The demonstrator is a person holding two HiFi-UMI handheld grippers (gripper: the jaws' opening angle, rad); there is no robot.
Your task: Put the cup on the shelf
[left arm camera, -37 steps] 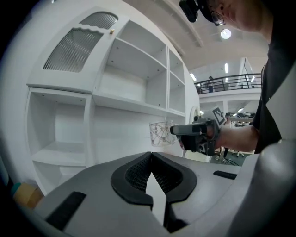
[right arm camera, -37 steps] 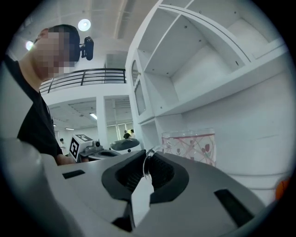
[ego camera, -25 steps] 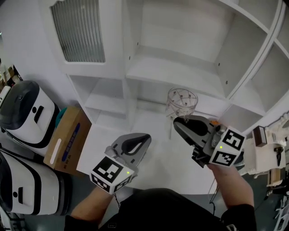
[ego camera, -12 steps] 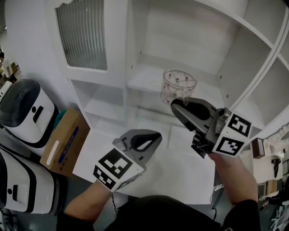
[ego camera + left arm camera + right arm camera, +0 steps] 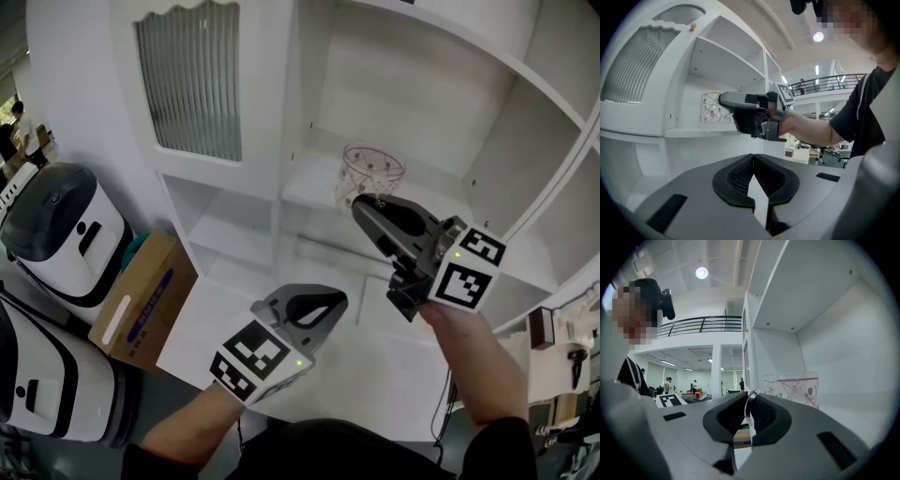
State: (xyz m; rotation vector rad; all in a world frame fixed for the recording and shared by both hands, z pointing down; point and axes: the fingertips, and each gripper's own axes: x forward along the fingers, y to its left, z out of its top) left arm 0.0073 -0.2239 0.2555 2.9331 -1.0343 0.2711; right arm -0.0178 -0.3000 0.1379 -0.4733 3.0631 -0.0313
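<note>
The cup [image 5: 370,173] is clear glass with a thin pink line pattern. My right gripper [image 5: 361,208] is shut on the near side of its rim and holds it upright at the open middle compartment of the white shelf [image 5: 314,183]. In the left gripper view the cup [image 5: 711,108] hangs just above the shelf board [image 5: 684,132], at the tip of the right gripper [image 5: 729,99]. The right gripper view shows the glass wall pinched between the pads, with the cup [image 5: 792,387] beyond the right gripper [image 5: 751,394]. My left gripper [image 5: 333,302] is lower and nearer, shut on nothing.
A cabinet door with ribbed glass [image 5: 192,80] stands left of the open compartments. A cardboard box [image 5: 141,300] and two white rounded machines [image 5: 56,234] sit at the lower left. A white table [image 5: 375,375] lies under both grippers.
My right gripper has risen and gone forward with the cup, from the low compartment up to the middle shelf board. The left gripper has come up and forward a little.
</note>
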